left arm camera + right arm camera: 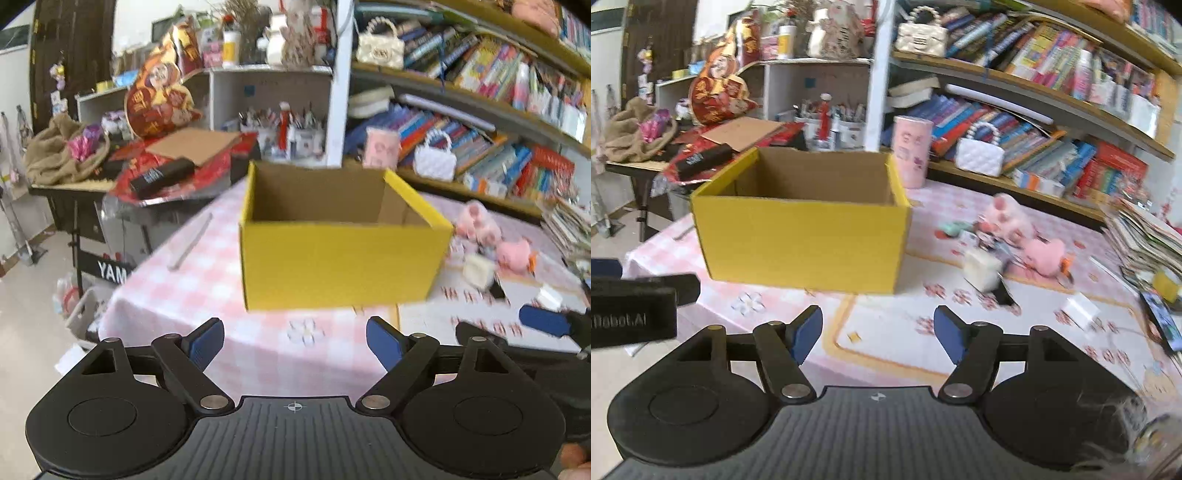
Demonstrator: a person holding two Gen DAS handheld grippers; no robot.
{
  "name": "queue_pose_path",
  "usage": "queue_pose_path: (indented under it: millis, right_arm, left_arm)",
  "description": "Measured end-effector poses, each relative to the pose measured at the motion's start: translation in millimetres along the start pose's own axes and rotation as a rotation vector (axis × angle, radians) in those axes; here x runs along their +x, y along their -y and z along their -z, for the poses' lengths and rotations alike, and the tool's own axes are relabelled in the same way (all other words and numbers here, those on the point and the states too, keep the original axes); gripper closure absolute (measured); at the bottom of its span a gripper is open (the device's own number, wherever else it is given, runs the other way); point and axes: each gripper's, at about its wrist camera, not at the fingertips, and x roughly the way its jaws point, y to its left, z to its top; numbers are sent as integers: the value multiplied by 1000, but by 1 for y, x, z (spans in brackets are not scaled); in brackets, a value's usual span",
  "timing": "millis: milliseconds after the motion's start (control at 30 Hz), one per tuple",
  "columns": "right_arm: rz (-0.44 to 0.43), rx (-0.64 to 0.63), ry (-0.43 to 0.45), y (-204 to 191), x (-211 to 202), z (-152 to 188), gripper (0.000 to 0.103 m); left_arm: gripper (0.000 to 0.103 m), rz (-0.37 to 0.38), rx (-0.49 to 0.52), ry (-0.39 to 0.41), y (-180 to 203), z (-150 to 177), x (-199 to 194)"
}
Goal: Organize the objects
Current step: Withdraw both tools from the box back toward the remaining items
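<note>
Left wrist view: left gripper (295, 341), fingers wide, holding nothing.
Right gripper (878, 334): fingers wide, holding nothing.
Yellow box (340, 258): open on desk (207, 273).
Pink plush toys (1027, 232): right of box.

1. The bench (923, 343) wears a pink-and-white checked cloth with a flower-printed mat over its right part.
2. An open yellow box (801, 240) stands on it, apparently empty.
3. Right of the box lie two pink plush toys (1043, 254), a cream cube (980, 271) and a small white block (1080, 308).
4. A pink tumbler (910, 149) stands behind the box.
</note>
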Motion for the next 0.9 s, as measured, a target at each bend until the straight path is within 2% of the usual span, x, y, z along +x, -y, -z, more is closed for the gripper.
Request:
queue_pose_path:
  millis: [233, 700, 900]
  right_arm:
    - [87, 49, -27, 25, -17, 25, 32]
    - [277, 195, -73, 112, -33, 51, 28]
    - [302, 226, -112, 150, -25, 55, 28]
  left_arm:
    - [17, 68, 52, -27, 23, 10, -2]
    - [14, 244, 202, -65, 117, 14, 14]
    - [12, 276, 240, -91, 156, 12, 25]
